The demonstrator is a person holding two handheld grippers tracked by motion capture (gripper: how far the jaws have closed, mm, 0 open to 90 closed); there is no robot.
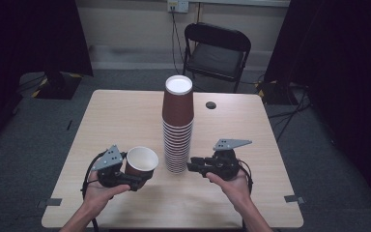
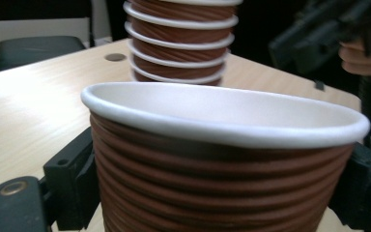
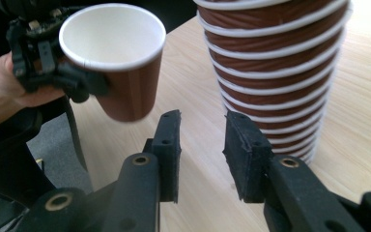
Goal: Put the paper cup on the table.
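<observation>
**A:** What is the left gripper [image 1: 128, 178] doing?

**B:** Its two black jaws pinch a single paper cup [image 1: 141, 162] from either side. In the left gripper view they press against the ribbed wall, one at each edge of the cup [image 2: 212, 183].

**A:** How does that cup look?

**B:** Brown outside, with fine ridges running round it, a rolled white rim and a plain white inside. It narrows toward its base. In the high view it tilts a little, mouth up and turned toward the camera, and it is held off the table [image 1: 116, 116] near the front left.

**A:** And the right gripper [image 1: 193, 166]?

**B:** Its jaws stand apart with nothing between them; in the right gripper view only bare tabletop shows in the gap. They point toward the foot of the stack of cups [image 1: 178, 126], just beside it. Whether they touch it, I can't tell.

**A:** The stack?

**B:** Same brown ribbed cups nested upright, white rims showing as bands, one full cup on top. It stands at the table's middle, between the two grippers, just right of the held cup.

**A:** Anything farther out?

**B:** A black folding chair [image 1: 216, 50] beyond the far edge.
</observation>
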